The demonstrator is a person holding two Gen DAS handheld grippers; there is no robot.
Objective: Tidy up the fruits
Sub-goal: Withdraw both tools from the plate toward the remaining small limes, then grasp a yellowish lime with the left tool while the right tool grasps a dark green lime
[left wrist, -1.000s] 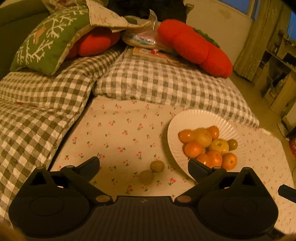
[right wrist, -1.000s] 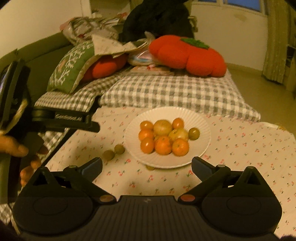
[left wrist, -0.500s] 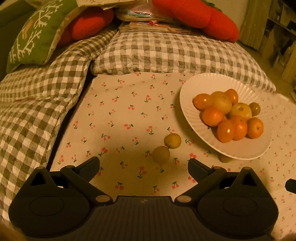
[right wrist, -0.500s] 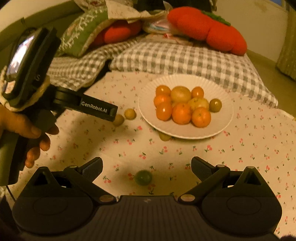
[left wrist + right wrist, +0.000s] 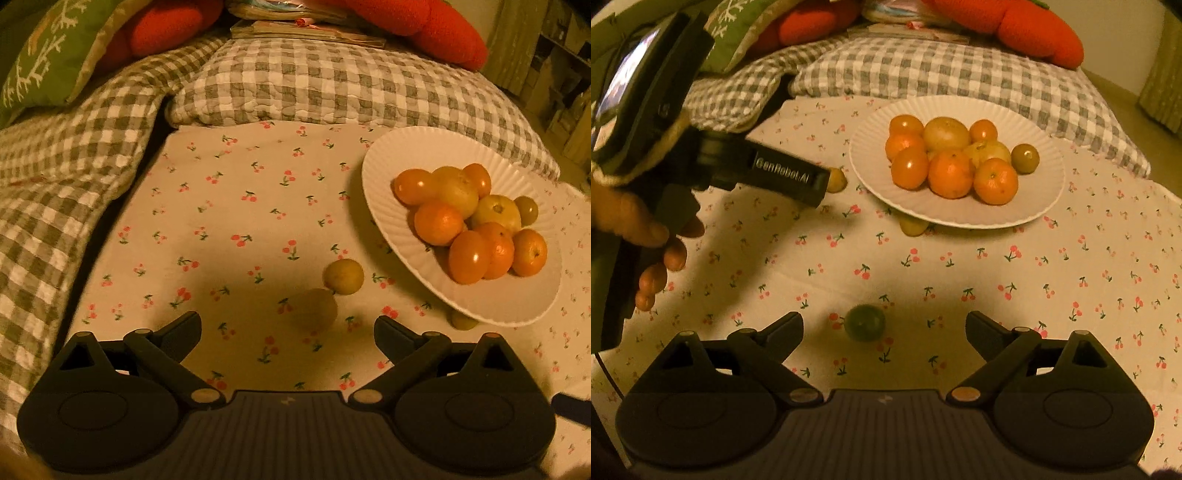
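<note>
- Right gripper (image 5: 884, 325): lower centre of the right wrist view. Fingers spread wide, grasping nothing.
- Green fruit (image 5: 865, 322): lies on the cherry-print cloth (image 5: 997, 258) between the right gripper's fingertips, nearer the left one, touching neither.
- Left gripper (image 5: 288, 326): lower centre of the left wrist view. Fingers released and wide apart, empty. In the right wrist view its body (image 5: 768, 170) enters from the left edge, held by a hand (image 5: 646, 236).
- Dull fruit (image 5: 317, 308): in shadow just beyond the left gripper's fingertips, right of centre, on the cloth.
- Yellow fruit (image 5: 343, 276): just past the dull fruit, up and to the right, near the plate's left rim.
- Small fruit (image 5: 461, 320): partly tucked under the plate's near rim.
- Plate (image 5: 384, 162): white, fluted, at centre right in the left wrist view and upper centre in the right wrist view. It sits tilted on the cloth.
- Fruit pile (image 5: 469, 221): oranges and paler yellow fruits heaped mid-plate, touching one another; one small green-brown fruit (image 5: 526, 210) at the pile's right edge.
- Checked quilt (image 5: 332, 81): beyond the cloth, across the upper frame and down the left side.
- Red cushion (image 5: 443, 33) and green pillow (image 5: 44, 59): farthest back, along the top edge.
</note>
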